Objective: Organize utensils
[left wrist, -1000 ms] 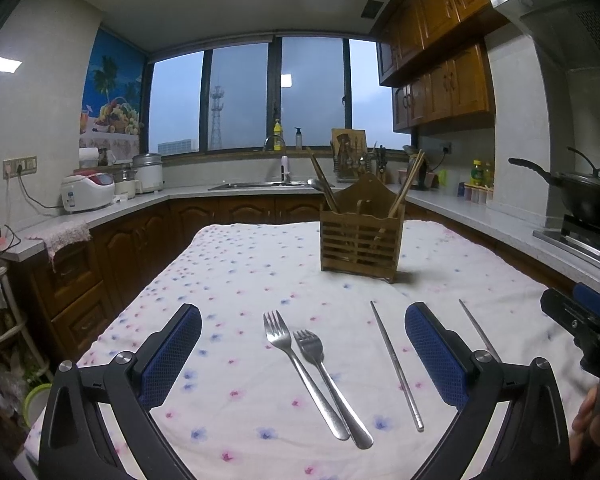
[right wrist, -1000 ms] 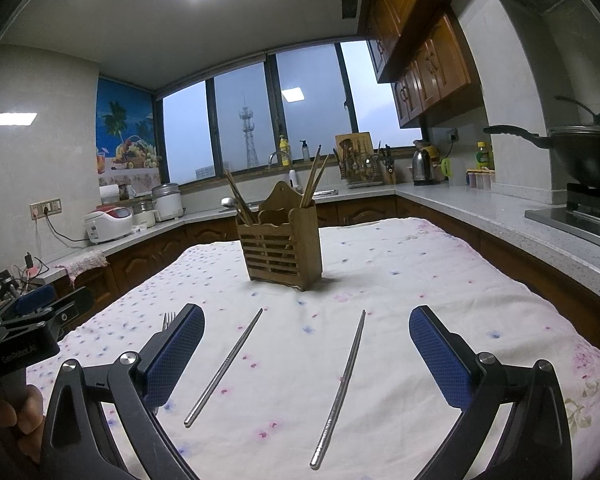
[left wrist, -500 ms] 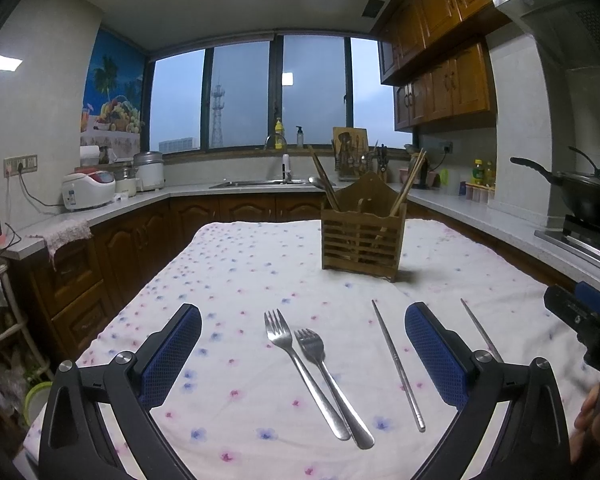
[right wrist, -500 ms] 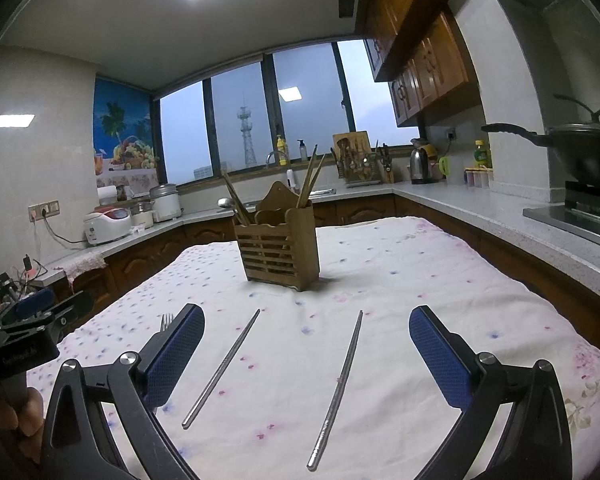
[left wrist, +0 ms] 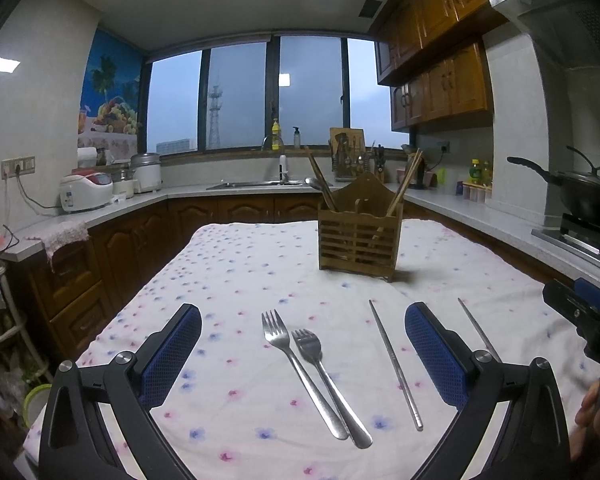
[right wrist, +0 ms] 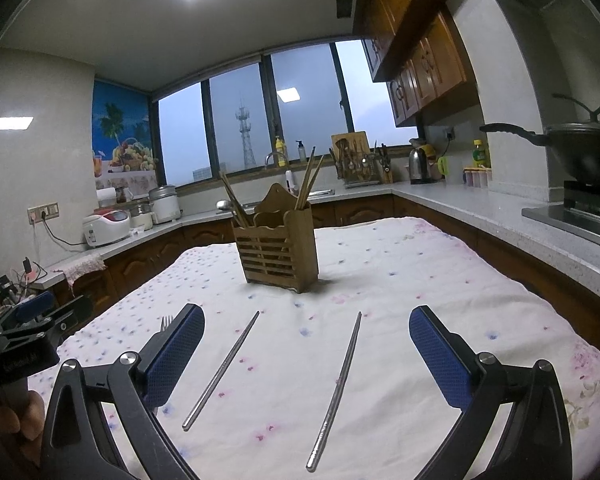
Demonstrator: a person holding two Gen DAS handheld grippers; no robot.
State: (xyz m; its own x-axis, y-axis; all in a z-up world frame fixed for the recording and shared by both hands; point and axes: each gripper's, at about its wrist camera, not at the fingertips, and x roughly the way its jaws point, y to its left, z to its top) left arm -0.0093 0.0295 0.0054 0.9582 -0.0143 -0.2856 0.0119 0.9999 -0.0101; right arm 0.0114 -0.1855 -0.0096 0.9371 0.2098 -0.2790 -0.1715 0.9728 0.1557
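Both hand-held grippers — left (left wrist: 303, 322), right (right wrist: 307, 324) — hover spread and empty at the bench's near edge. Two forks (left wrist: 318, 372) and two metal chopsticks (right wrist: 336, 384) lie flat there; the wooden holder (left wrist: 360, 236) stands mid-bench. Next — pinching a thin, flat-lying piece.

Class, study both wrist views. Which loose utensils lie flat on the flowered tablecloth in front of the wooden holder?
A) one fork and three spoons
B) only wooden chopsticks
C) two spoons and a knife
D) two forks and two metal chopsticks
D: the left wrist view shows two forks side by side, and the right wrist view shows two metal chopsticks lying apart on the tablecloth before the wooden holder.
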